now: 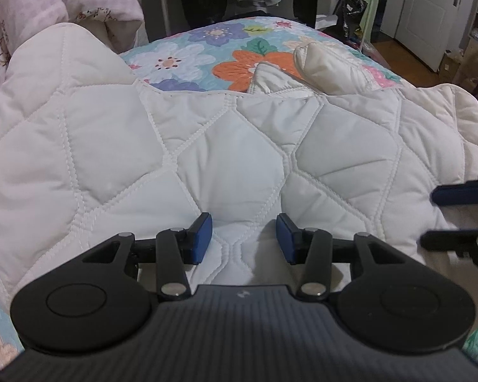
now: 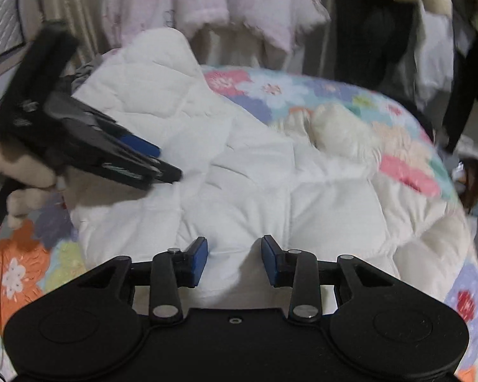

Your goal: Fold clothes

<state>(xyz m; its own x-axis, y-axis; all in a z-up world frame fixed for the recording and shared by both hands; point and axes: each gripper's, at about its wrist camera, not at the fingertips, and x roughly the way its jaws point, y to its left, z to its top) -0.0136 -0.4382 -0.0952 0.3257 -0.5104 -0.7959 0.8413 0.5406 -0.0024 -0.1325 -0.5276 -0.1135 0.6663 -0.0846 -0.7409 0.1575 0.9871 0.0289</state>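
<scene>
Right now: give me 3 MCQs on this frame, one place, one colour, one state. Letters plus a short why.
1. Where does the white quilted jacket lie?
A. on the floral bedspread
B. on a hanger
C. on the floor

2. What colour are the pads of the left gripper?
A. red
B. blue
C. yellow

3. How do the jaws of the right gripper stand?
A. clamped on a sleeve
B. apart, with no cloth pinched between them
C. out of view

Key: 1 A, the flowered cover shows beyond and beside the jacket. 2 B, both pads are blue on black fingers. 3 B, a clear gap shows between the pads above the jacket.
</scene>
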